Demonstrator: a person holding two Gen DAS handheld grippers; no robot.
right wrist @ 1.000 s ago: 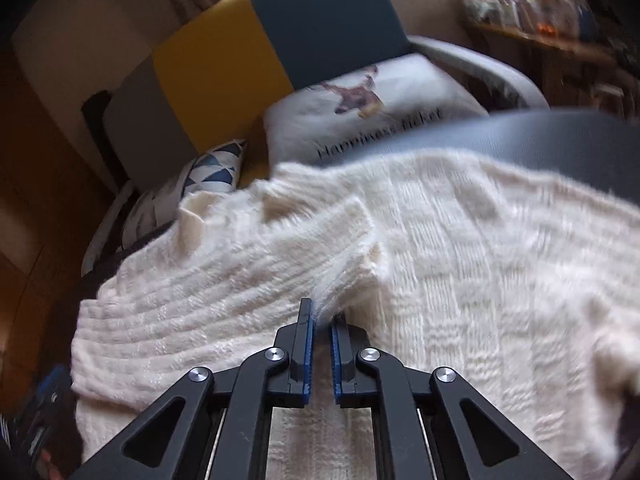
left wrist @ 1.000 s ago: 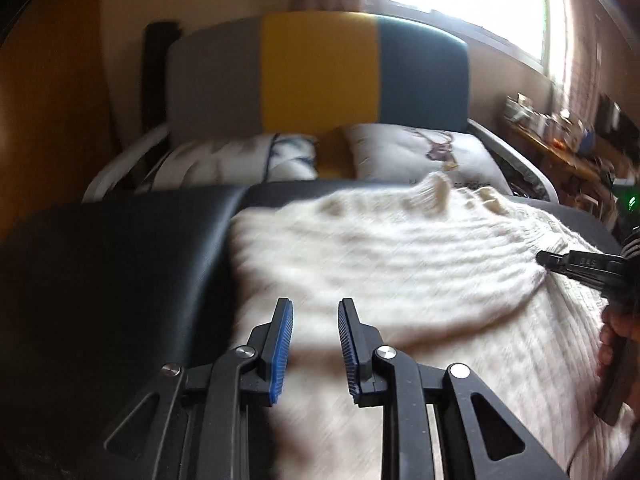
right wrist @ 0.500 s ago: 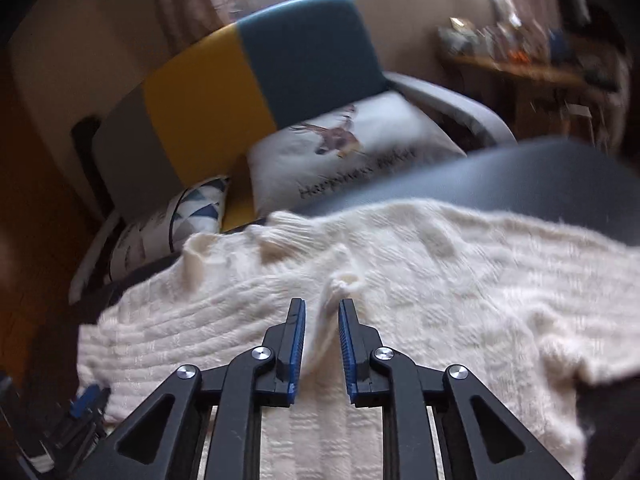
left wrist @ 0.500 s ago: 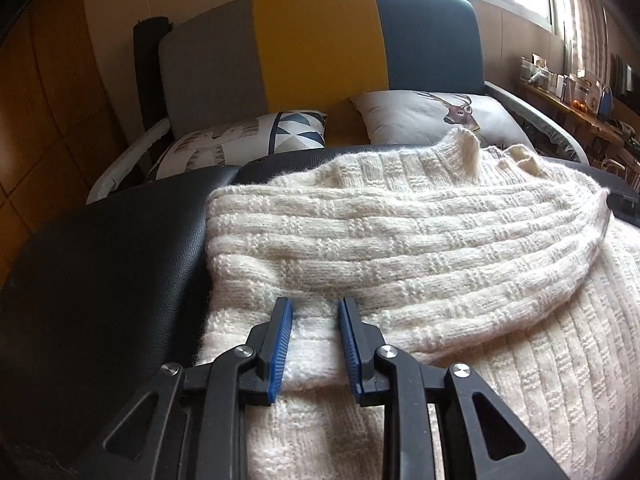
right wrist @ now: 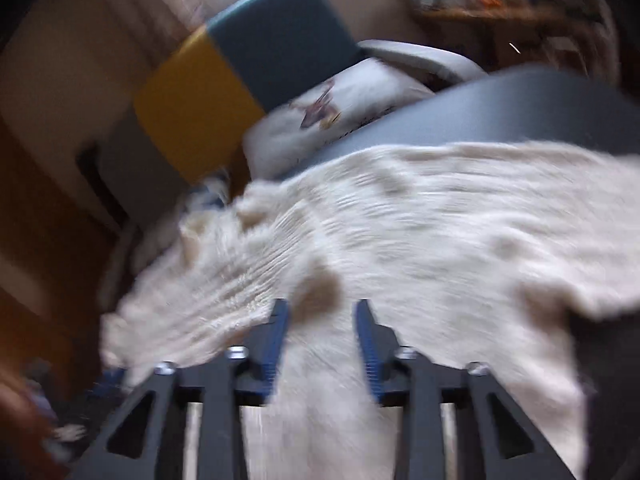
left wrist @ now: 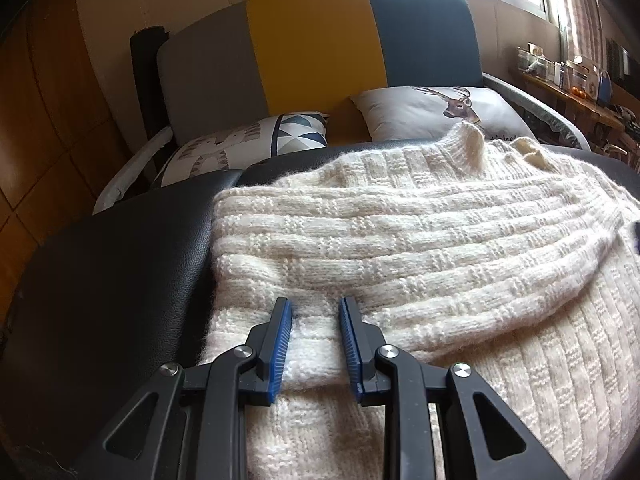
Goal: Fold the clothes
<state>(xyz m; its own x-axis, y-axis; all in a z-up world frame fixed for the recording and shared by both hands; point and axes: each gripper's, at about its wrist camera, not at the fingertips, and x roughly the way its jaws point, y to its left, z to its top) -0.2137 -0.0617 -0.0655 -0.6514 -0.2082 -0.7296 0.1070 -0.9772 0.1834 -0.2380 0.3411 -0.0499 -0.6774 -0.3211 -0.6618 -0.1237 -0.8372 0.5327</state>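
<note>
Right gripper (right wrist: 318, 312): fingers nearly closed on the sleeve end a second ago, now spread wide and empty, view blurred with motion. Left gripper (left wrist: 315, 316): jaws parted as before, resting over a knit fold with nothing pinched. The cream sweater (left wrist: 420, 248) lies on the black worktop (left wrist: 120, 264), one sleeve laid across its body. That sleeve fold looks released and done; sofa (left wrist: 316, 40) behind.

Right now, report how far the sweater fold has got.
Done: one sleeve lies folded across the sweater on the black surface. In hand: nothing; the left hand-held gripper and right hand-held gripper are open over the knit. Left: the right-hand side, blurred, looks spread out, unfolded.
</note>
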